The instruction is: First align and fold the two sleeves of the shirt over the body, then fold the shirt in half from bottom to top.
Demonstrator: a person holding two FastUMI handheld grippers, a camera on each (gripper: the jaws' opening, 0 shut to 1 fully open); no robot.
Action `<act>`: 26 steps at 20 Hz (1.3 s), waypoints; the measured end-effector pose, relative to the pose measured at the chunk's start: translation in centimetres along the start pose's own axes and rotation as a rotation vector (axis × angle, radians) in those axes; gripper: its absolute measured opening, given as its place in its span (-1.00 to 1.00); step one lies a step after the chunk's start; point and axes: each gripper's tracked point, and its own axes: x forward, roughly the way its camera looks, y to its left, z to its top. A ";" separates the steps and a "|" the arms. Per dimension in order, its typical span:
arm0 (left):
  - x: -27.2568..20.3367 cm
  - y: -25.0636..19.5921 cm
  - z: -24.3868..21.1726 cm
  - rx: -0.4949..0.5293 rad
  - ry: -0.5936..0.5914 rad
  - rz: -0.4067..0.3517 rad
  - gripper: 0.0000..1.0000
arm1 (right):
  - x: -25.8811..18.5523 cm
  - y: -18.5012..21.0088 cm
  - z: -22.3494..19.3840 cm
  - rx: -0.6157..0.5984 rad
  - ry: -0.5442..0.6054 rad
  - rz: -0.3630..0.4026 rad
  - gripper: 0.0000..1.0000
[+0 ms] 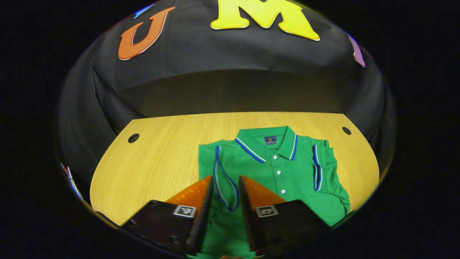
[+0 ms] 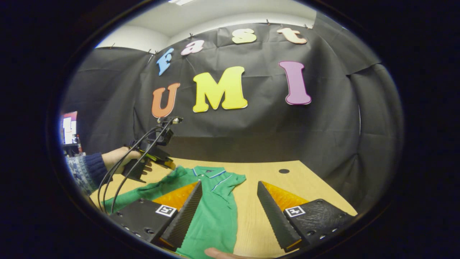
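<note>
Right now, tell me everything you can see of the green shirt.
The green shirt is a short-sleeved polo, seemingly knit, with blue-and-white trim on collar and cuffs, white buttons and a blue neck label. It lies front up on the wooden table, collar toward the wall. Both sleeves lie folded over the body. The left claw straddles one cuff, jaws apart.

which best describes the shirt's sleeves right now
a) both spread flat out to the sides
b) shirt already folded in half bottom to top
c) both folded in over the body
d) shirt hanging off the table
c: in the left gripper view, both striped cuffs lie on the front of the green shirt, whose collar remains exposed.
</note>
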 end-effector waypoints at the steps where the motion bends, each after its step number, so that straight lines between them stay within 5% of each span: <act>1: -0.8 0.3 0.7 -0.002 -0.032 0.010 0.08 | 0.0 0.2 -0.1 0.008 0.010 0.010 0.87; 2: -1.8 0.7 1.2 -0.008 -0.053 0.022 0.52 | 0.0 0.3 0.0 0.010 0.017 0.012 0.88; 3: -2.7 1.1 1.4 -0.017 -0.071 0.027 0.73 | -0.2 0.2 0.1 0.009 0.018 0.004 0.88; 5: -4.8 1.8 1.4 -0.048 -0.098 0.037 0.60 | -0.7 0.6 0.6 0.003 0.014 -0.003 0.87; 10: -10.4 4.6 1.0 -0.045 -0.199 0.092 0.70 | -2.7 1.4 1.9 -0.016 0.022 -0.049 0.88; 15: -17.4 6.7 -0.6 -0.018 -0.326 0.156 0.82 | -6.5 2.8 3.9 -0.017 -0.007 -0.016 0.89; 16: -18.9 6.5 -1.5 -0.003 -0.345 0.149 1.00 | -7.4 2.9 3.9 -0.015 -0.007 -0.016 0.89; 26: -24.5 6.8 -15.5 -0.117 -0.303 -0.014 1.00 | -11.1 0.9 -1.5 -0.079 0.032 -0.147 0.94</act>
